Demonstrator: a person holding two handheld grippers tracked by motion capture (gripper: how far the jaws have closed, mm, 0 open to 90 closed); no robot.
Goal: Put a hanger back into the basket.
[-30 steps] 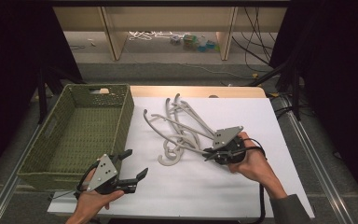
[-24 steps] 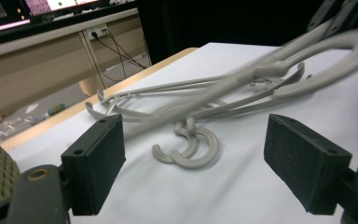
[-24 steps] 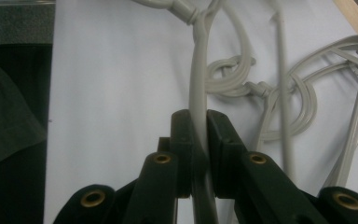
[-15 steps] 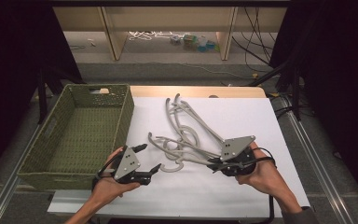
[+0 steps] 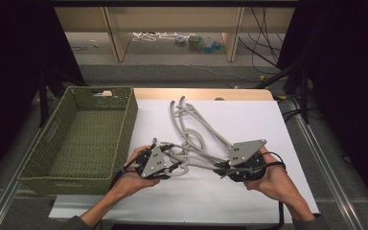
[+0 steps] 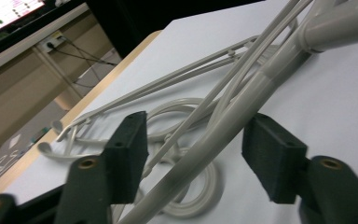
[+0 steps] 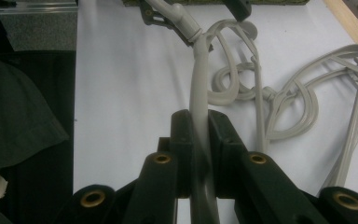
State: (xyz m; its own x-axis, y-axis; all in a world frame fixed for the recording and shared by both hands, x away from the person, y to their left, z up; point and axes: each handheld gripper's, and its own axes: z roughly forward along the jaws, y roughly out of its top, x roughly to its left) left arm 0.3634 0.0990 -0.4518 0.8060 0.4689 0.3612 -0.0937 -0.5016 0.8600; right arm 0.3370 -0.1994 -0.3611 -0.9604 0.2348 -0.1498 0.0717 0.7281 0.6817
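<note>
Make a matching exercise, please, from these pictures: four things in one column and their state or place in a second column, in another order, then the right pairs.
Things:
1. left gripper
2. right gripper
3. green basket
4. grey hangers

States or places:
A. jaws shut on a grey hanger bar
B. stands empty at the left edge of the table
C. lie tangled on the white sheet
D. jaws open, one on each side of a hanger bar

Pairs: 1-D, 2-A, 3-B, 4-C
</note>
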